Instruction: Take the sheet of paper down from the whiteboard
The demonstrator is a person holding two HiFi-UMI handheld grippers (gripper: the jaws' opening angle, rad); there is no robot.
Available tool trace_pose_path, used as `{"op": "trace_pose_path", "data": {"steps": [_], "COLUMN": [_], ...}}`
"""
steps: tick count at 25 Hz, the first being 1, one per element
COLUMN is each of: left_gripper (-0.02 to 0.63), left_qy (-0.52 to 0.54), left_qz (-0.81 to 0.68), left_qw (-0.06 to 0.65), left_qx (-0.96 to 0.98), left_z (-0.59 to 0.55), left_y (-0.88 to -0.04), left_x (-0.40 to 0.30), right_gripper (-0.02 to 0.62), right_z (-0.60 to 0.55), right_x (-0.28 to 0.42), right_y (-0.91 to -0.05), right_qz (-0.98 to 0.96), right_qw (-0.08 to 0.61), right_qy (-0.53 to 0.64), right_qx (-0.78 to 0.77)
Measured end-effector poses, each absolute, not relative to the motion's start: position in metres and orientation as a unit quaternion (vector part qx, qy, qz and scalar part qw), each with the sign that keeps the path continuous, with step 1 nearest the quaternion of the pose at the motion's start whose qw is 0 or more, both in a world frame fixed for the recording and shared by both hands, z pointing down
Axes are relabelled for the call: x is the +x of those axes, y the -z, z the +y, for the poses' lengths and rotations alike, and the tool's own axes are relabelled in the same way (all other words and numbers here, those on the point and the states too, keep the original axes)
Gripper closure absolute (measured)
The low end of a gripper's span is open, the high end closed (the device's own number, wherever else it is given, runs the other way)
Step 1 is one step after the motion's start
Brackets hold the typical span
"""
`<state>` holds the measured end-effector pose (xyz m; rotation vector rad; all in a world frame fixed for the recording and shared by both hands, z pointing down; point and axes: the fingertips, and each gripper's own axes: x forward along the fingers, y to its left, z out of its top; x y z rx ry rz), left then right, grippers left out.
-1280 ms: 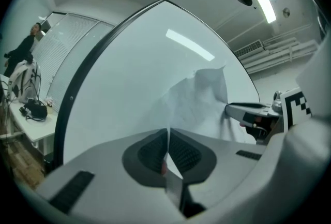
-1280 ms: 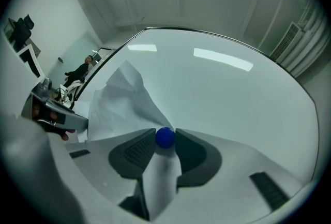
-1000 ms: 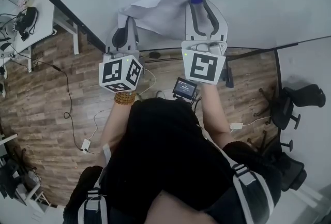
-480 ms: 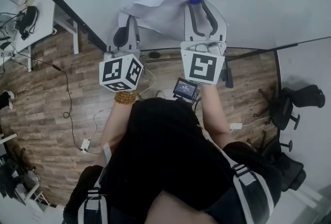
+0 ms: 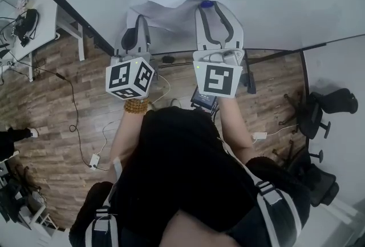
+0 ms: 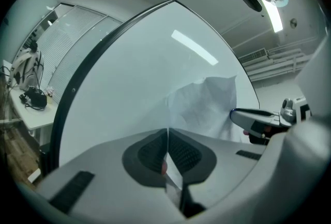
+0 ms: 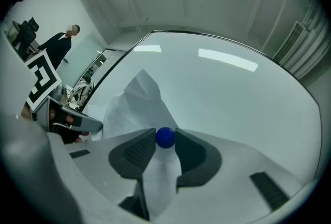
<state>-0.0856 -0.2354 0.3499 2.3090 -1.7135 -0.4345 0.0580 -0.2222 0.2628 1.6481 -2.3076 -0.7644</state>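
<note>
Grey ribbed fingers (image 6: 147, 153) of my left gripper (image 6: 167, 134) are clenched on a thin edge of the sheet of paper (image 6: 207, 106). A sliver of white shows pinched between the pads. That grip sits to the left of the blue magnet (image 7: 165, 137), at the sheet's side edge.

My right gripper (image 7: 165, 141) has its fingers closed around the magnet itself, one pad on each side of it. A strip of paper runs down between the fingers below the magnet.

The sheet is up on the whiteboard (image 7: 238, 93), pinned under the magnet as far as I can see. It bulges and creases away from the board to the magnet's left. I see no other magnet.

Handling judgement:
- The paper is very light, limp and easily torn or crumpled.
- It will tear at the magnet if I pull sideways while it is pinned.
- It is best held at the edge, as the left gripper has it, with only a light pull.
- The magnet is small, hard, smooth and rounded, so it is likely to slip from the pads. It should be gripped square across its middle and lifted straight off the board.
</note>
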Motion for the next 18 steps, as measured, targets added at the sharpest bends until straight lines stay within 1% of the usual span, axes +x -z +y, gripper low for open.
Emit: {"op": "trace_pose_path", "data": {"steps": [18], "left_gripper": [0.597], "left_qy": [0.149], "left_qz": [-0.580], "left_qw": [0.117], "left_qx": [0.793], "left_z": [-0.238], "left_y": [-0.350], "left_x": [-0.088], "right_gripper": [0.477], "right_z": [-0.194], "right_x": [0.075], "right_y": [-0.258], "right_qz": [-0.774], "right_qw": [0.092], "right_qy": [0.247], "right_qx": [0.576]}}
